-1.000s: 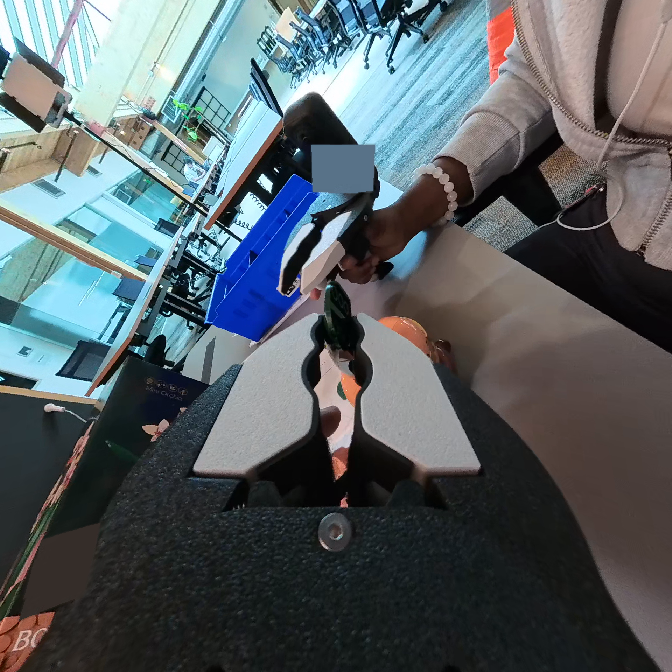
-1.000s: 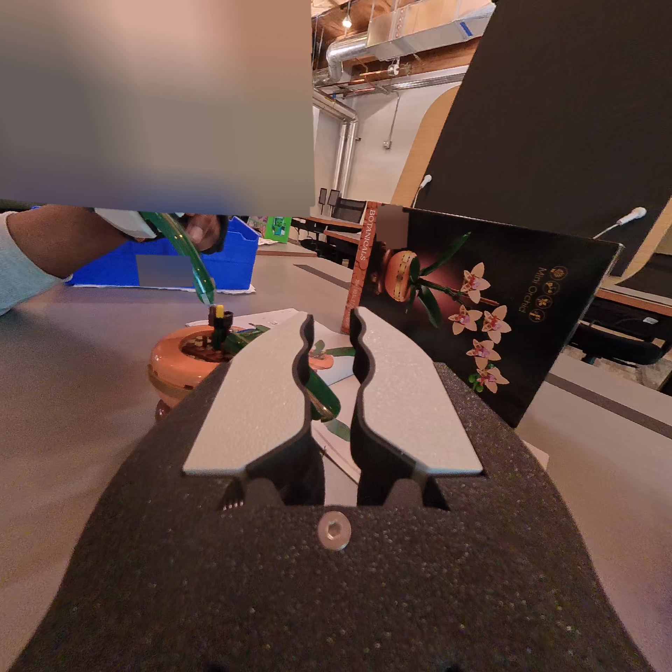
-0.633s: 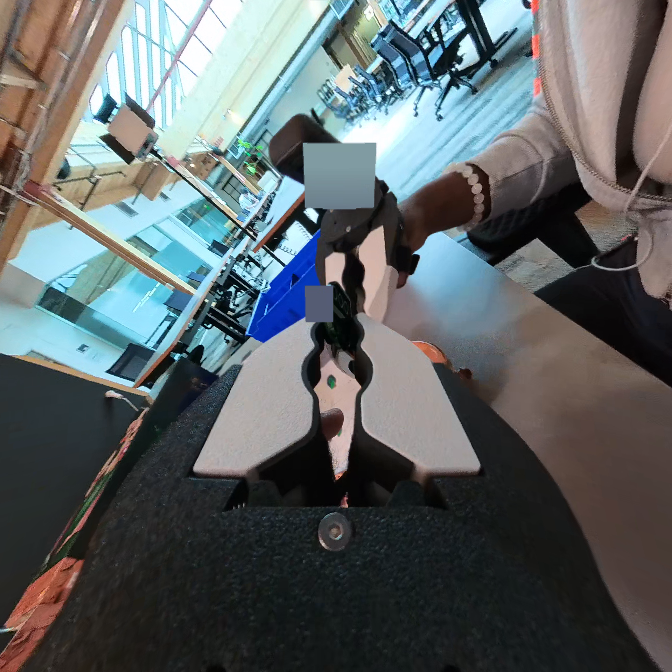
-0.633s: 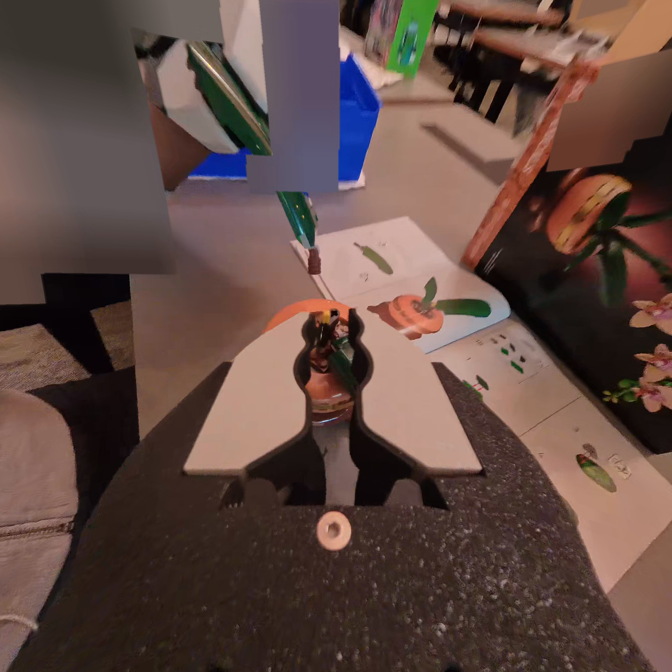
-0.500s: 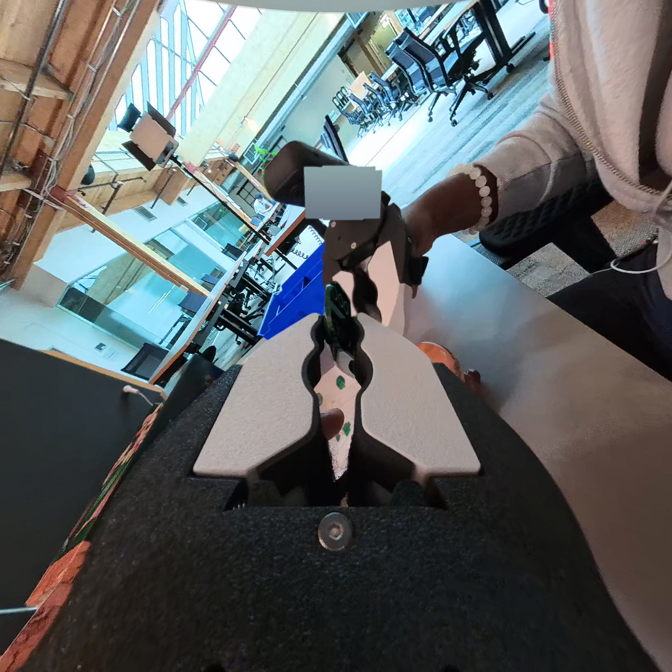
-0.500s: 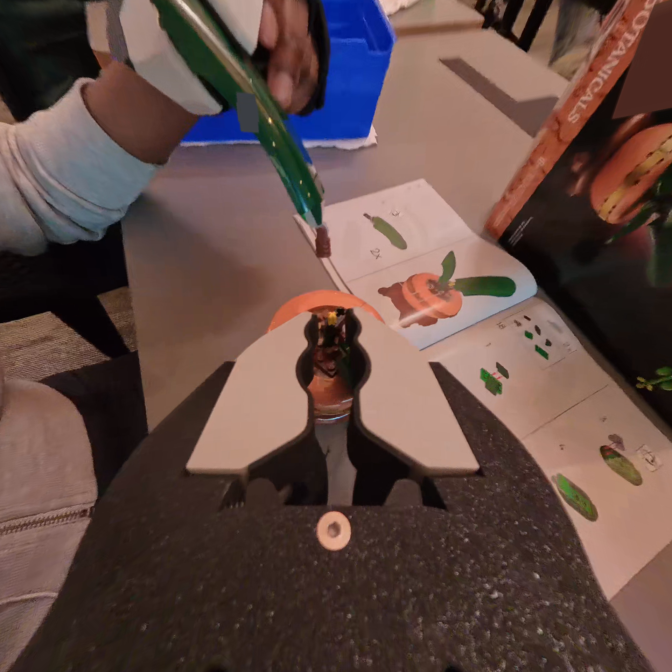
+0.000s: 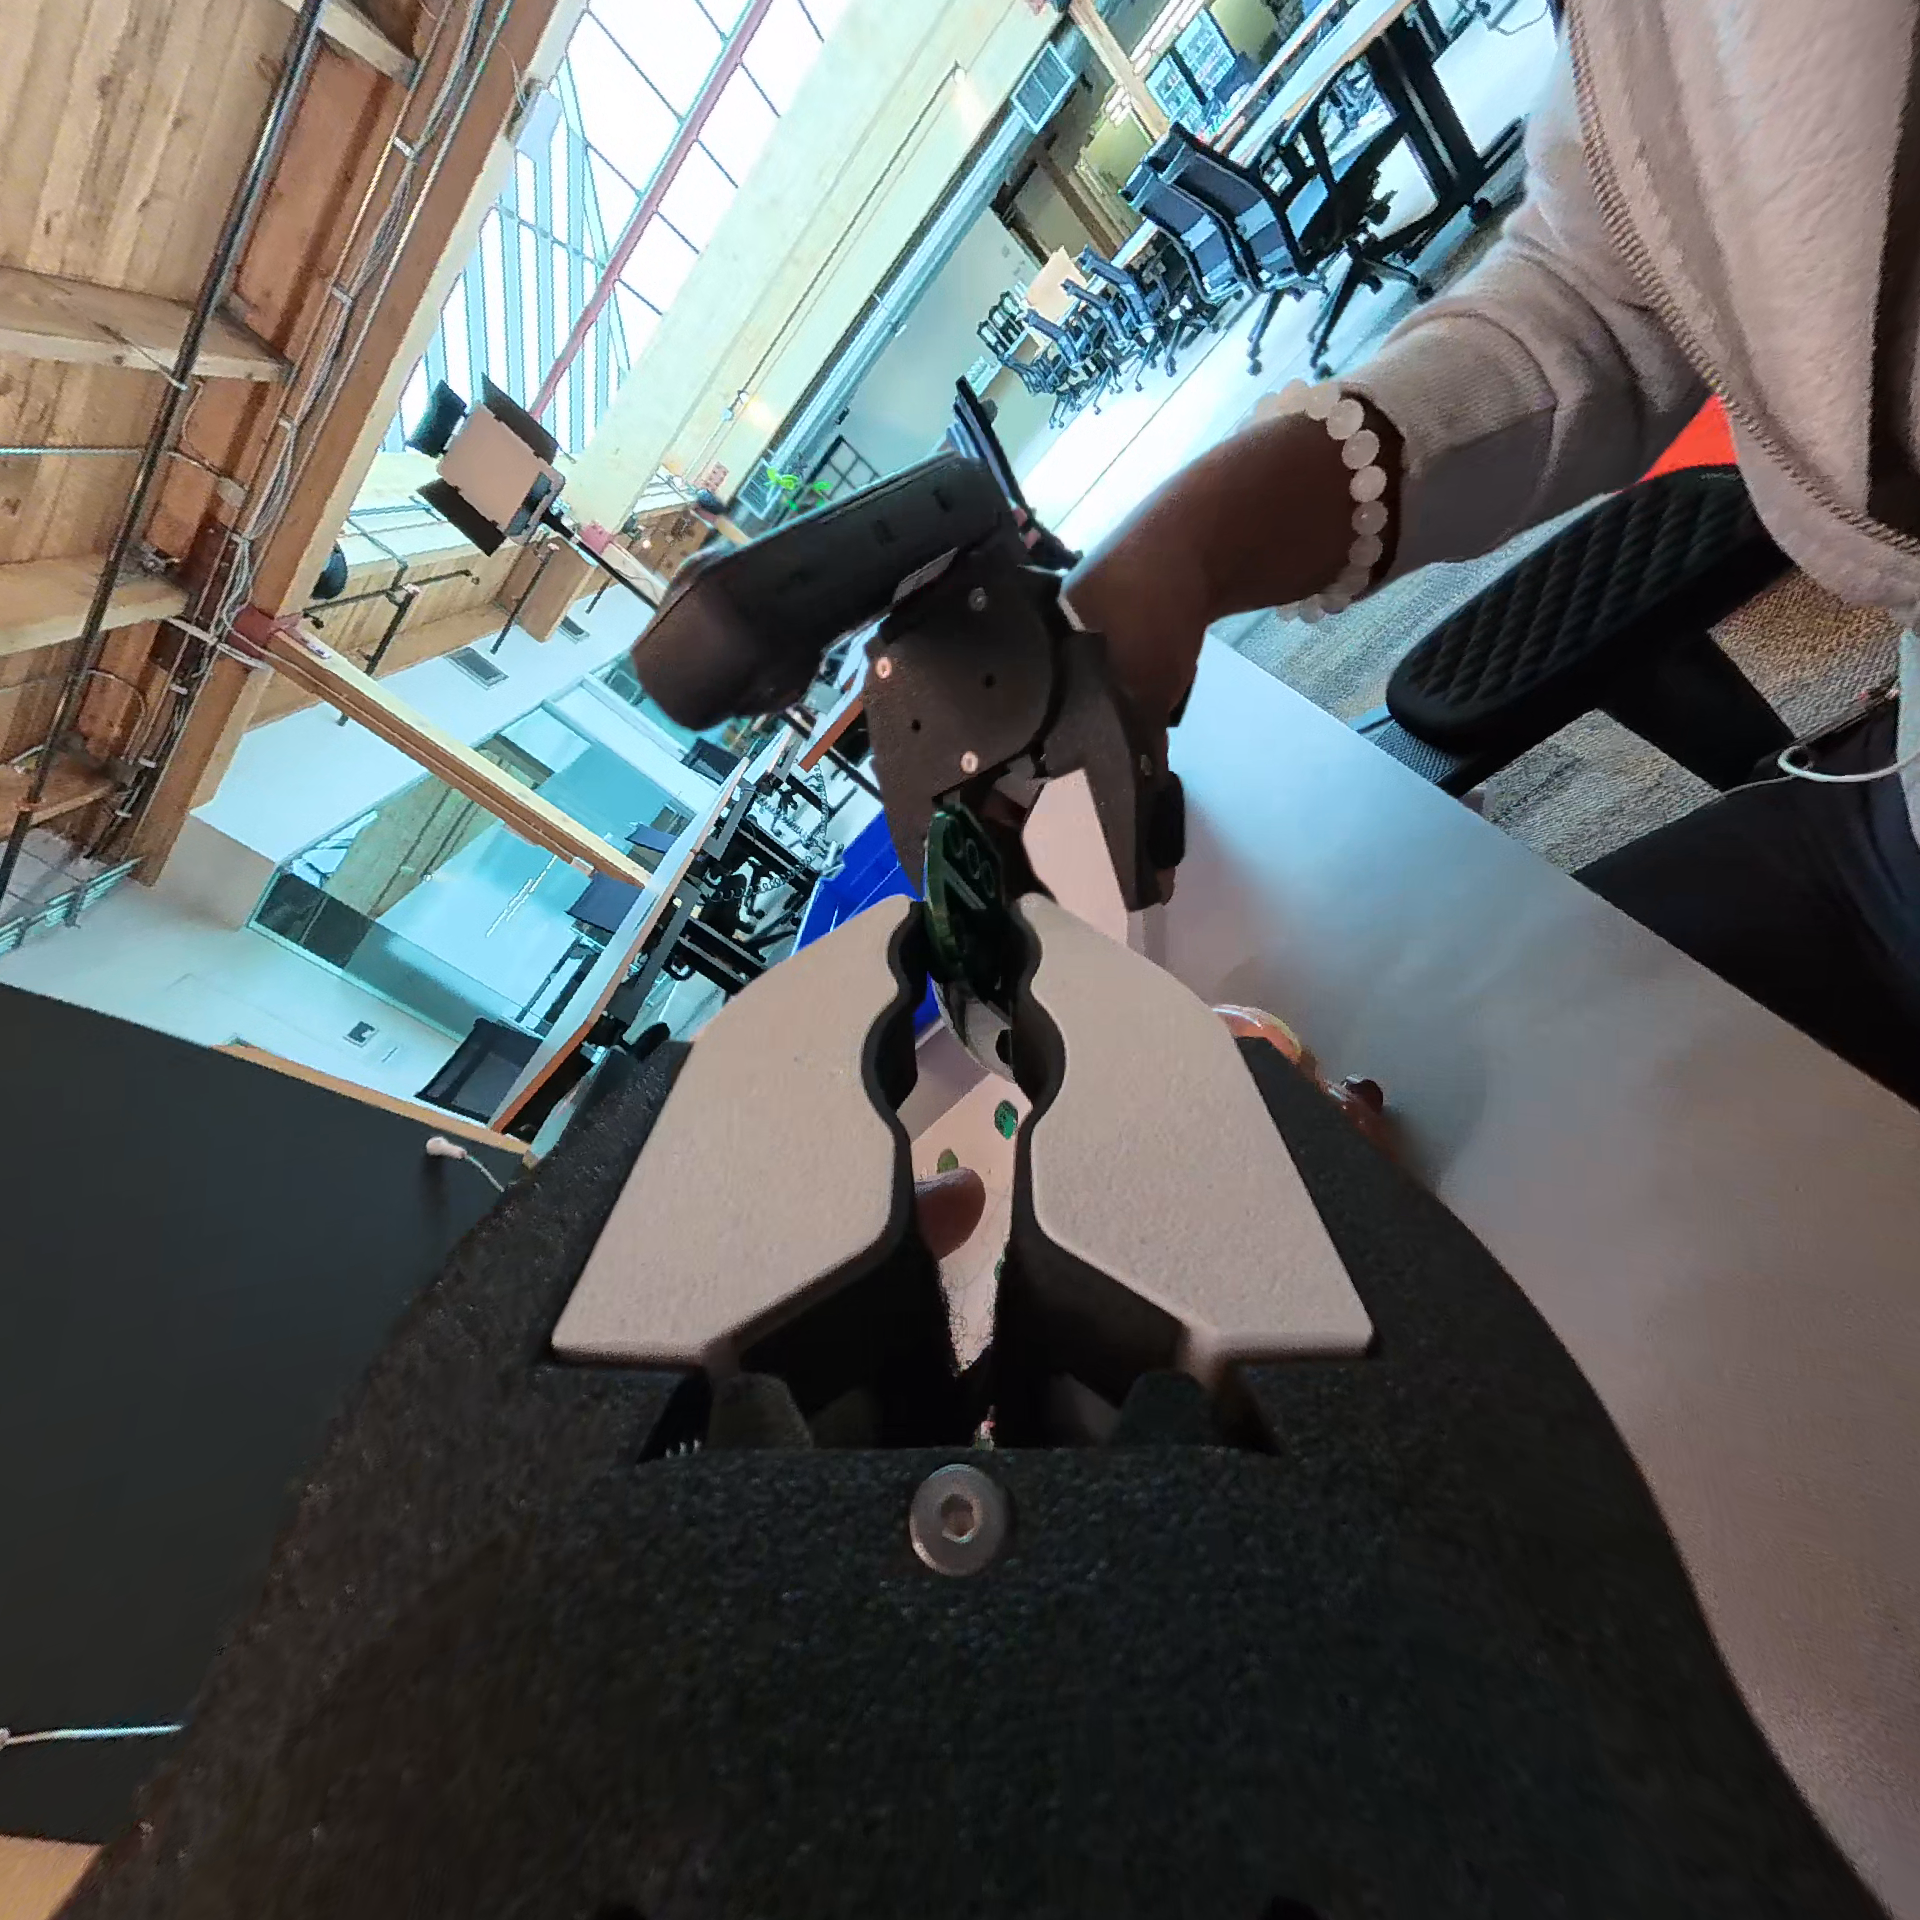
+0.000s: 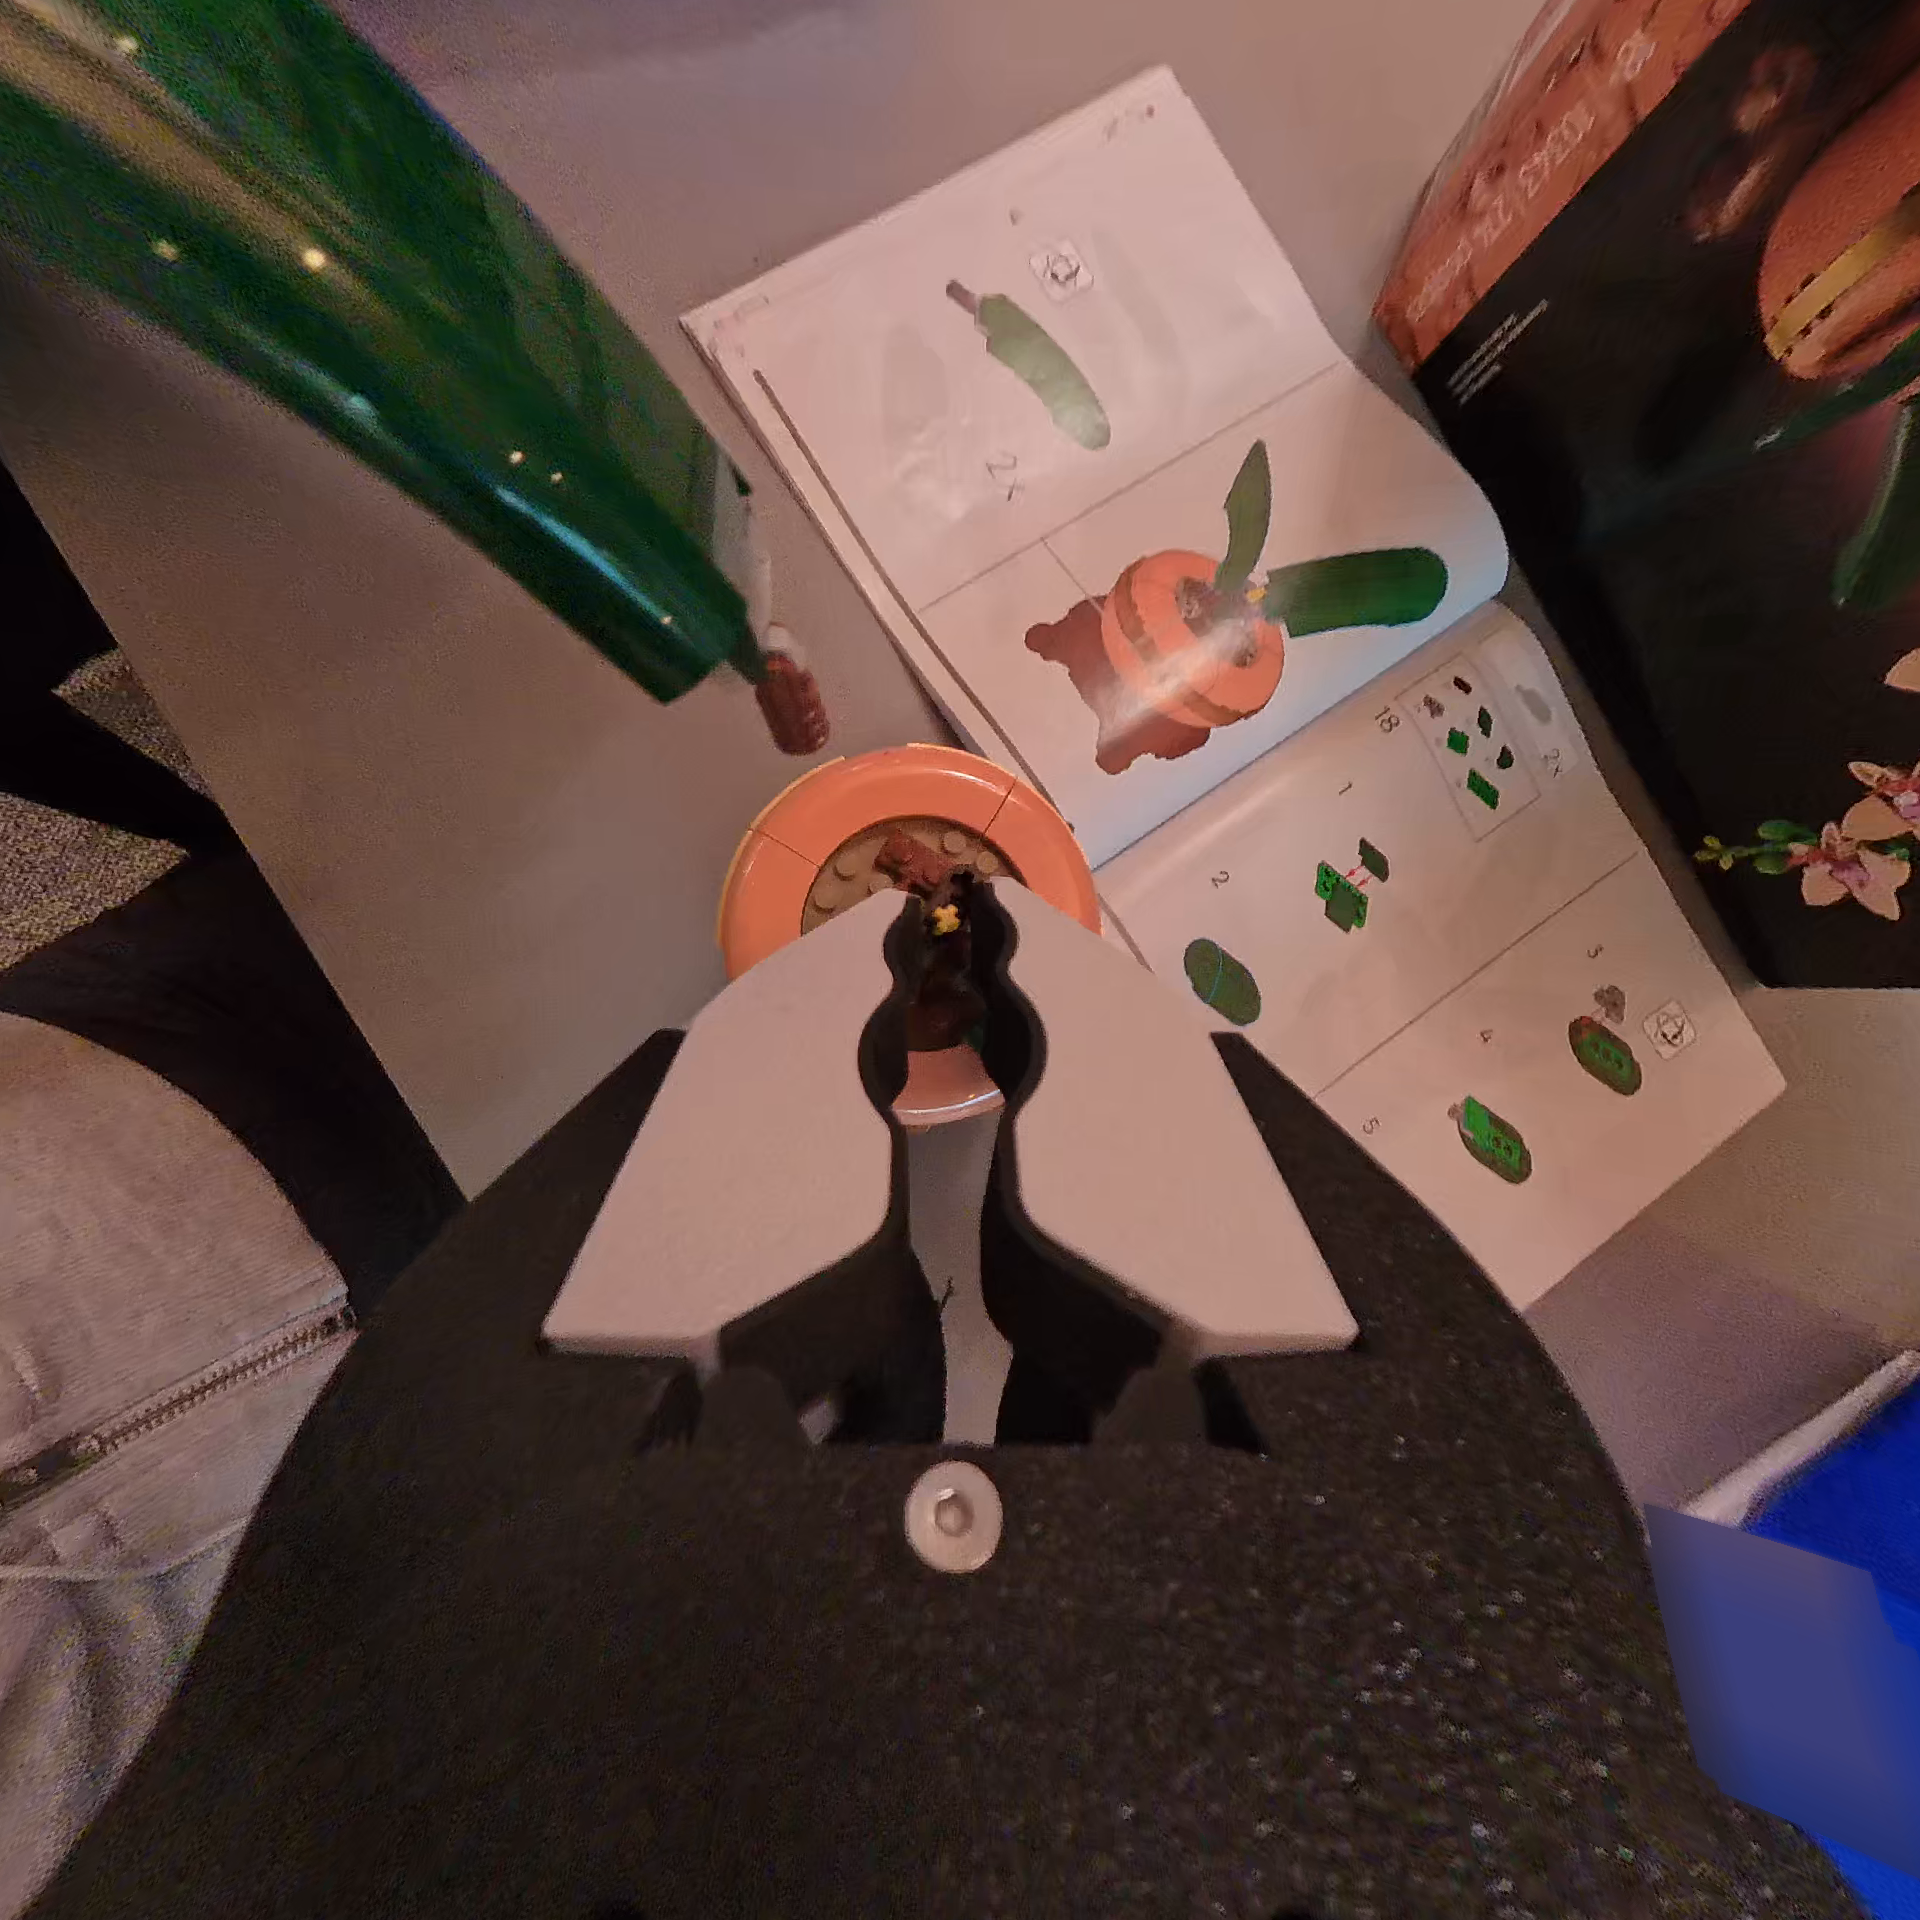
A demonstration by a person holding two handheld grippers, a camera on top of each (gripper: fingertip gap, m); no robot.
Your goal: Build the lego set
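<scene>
My left gripper [image 7: 961, 914] is shut on a long dark green leaf [image 7: 961, 862], held edge-on. In the right wrist view the leaf [image 8: 416, 395] comes in from the upper left. Its brown connector tip [image 8: 792, 707] hangs just beyond the far rim of the orange pot [image 8: 831, 821]. My right gripper [image 8: 951, 914] points straight down over the pot. Its jaws are nearly closed around the pot's dark stem with a yellow top [image 8: 943, 920]. The right gripper's black body [image 7: 966, 707] shows in the left wrist view, above the mostly hidden pot [image 7: 1262, 1023].
An open instruction booklet [image 8: 1195, 520] lies just right of the pot. The dark set box [image 8: 1714, 468] stands behind it. A blue bin [image 8: 1849, 1558] is at the lower right. A person's grey jacket [image 8: 125, 1247] and braceleted hand [image 7: 1195, 561] are close by the grey table [image 7: 1507, 1039]. One gripper's finger ends stand about 12 centimetres off the other's.
My right gripper swung from a level view to looking straight down over the pot. My left gripper brought the leaf closer, and its brown tip now hangs right by the pot's rim.
</scene>
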